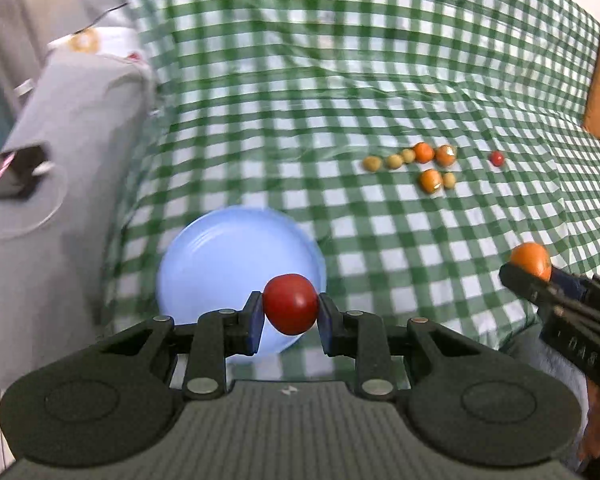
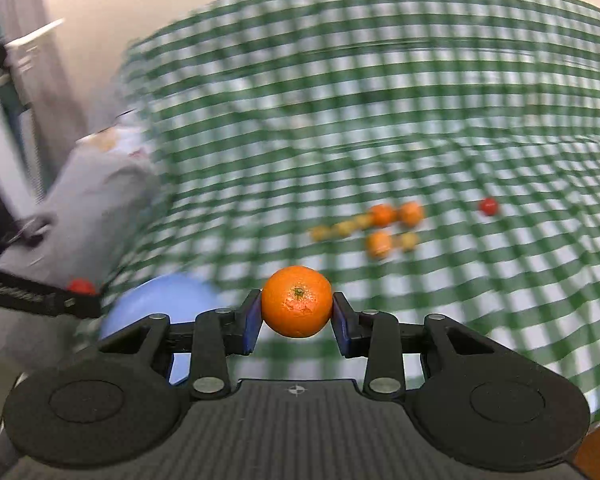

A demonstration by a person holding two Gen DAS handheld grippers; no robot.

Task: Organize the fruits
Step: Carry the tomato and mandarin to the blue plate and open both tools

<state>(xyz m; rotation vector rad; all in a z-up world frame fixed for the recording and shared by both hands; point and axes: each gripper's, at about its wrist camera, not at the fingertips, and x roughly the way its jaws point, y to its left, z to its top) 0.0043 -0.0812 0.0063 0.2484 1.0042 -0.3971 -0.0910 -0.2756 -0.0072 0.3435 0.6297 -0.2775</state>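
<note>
- Left hand-held gripper [image 1: 291, 310]: both blue pads pressed on a red cherry tomato [image 1: 291, 304], which is clamped and lifted clear of the surface.
- Right hand-held gripper [image 2: 297, 308]: pads clenched on a mandarin [image 2: 297, 301], stem scar facing the camera; fruit held in the air, off the cloth.
- In the left wrist view the right hand-held gripper [image 1: 528, 270] enters from the right edge, with the mandarin [image 1: 531, 259] at its tip.
- In the right wrist view the left hand-held gripper [image 2: 85, 299] enters from the left edge, a patch of the red tomato [image 2: 82, 286] showing above it.
- Light-blue plate [image 1: 220, 256] lies flat on the cloth, directly behind the held tomato in the left wrist view; no fruit visible on the exposed part. In the right wrist view the plate [image 2: 168, 300] sits low left, blurred.
- Loose fruit on the cloth, well apart from the plate: 3 mandarins [image 1: 424, 152] and 4 small yellowish fruits [image 1: 372, 163] in a close cluster; kind of the yellowish ones cannot be told.
- 1 further cherry tomato [image 1: 497, 158] lies alone, near the cluster on its right.
- Worktop covered by a green-and-white checked tablecloth [image 1: 300, 100], wrinkled.
- Grey cloth-covered object [image 1: 60, 140] stands beside the worktop at left; identity unclear.
- Right wrist view heavily motion-blurred.
</note>
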